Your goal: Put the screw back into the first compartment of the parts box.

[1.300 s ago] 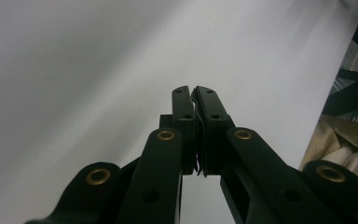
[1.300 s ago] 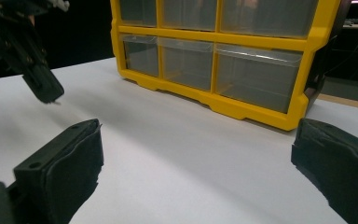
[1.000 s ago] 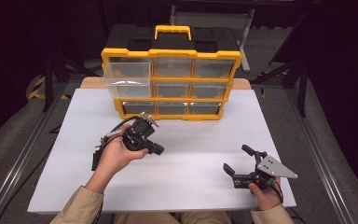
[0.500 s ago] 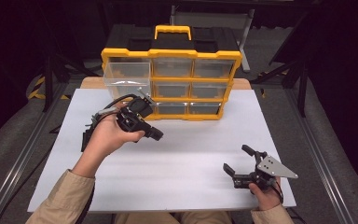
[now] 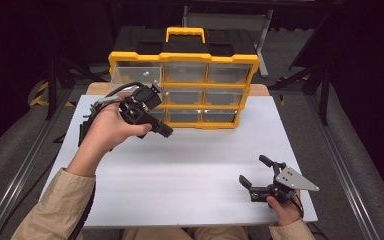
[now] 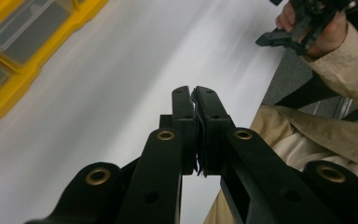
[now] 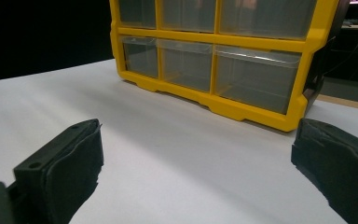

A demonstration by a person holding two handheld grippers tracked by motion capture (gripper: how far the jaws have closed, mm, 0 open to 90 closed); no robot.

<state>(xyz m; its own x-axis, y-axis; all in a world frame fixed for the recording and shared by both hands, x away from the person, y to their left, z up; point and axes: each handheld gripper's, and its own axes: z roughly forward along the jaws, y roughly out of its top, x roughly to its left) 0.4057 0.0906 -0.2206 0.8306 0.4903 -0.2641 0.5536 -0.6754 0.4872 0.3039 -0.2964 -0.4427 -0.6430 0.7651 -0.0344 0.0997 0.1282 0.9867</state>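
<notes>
Yellow drawer cabinet (image 5: 185,85) stands upright at the far edge of the white table (image 5: 190,170), with both grippers apart from it.

Its clear drawers sit in three rows under a yellow carry handle (image 5: 185,34), all pushed in as far as the high view shows. The left gripper (image 5: 161,129) is held up in the person's left hand (image 5: 111,131) just in front of the cabinet's lower left drawers; its fingers (image 6: 184,112) are clenched together on nothing, pointing down toward the bare table. The right gripper (image 5: 254,172) rests low near the table's near right corner, well apart from the cabinet, its fingers (image 7: 70,158) spread wide and released, facing the cabinet's bottom row.
</notes>
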